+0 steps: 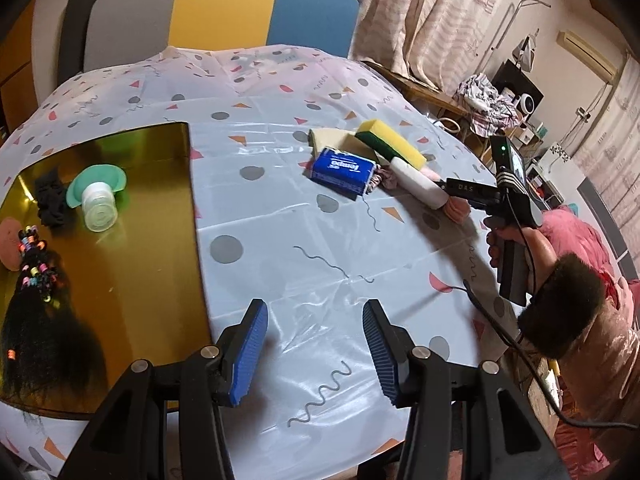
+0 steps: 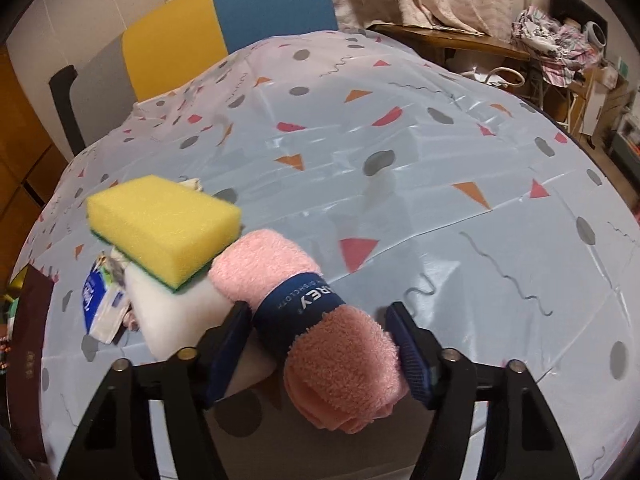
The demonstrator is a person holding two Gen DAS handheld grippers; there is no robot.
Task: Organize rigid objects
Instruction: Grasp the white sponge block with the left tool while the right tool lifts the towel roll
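Note:
My right gripper (image 2: 320,344) has its blue pads on either side of a rolled pink dishcloth (image 2: 344,364) with a navy band; whether the pads touch it I cannot tell. Beside the cloth lie a white block (image 2: 176,308), a yellow-green sponge (image 2: 160,228) and a blue tissue pack (image 2: 96,300). In the left wrist view the same pile shows: sponge (image 1: 392,142), tissue pack (image 1: 344,170), white block (image 1: 418,182), with the right gripper (image 1: 448,196) at it. My left gripper (image 1: 316,352) is open and empty above the tablecloth.
A gold tray (image 1: 152,240) at the left holds a mint-capped bottle (image 1: 98,204), a black scrunchie (image 1: 52,200), a beaded hair piece (image 1: 36,280) and a pink pad (image 1: 10,240). A chair (image 1: 224,12) stands behind the table (image 1: 280,248). Clutter fills the right.

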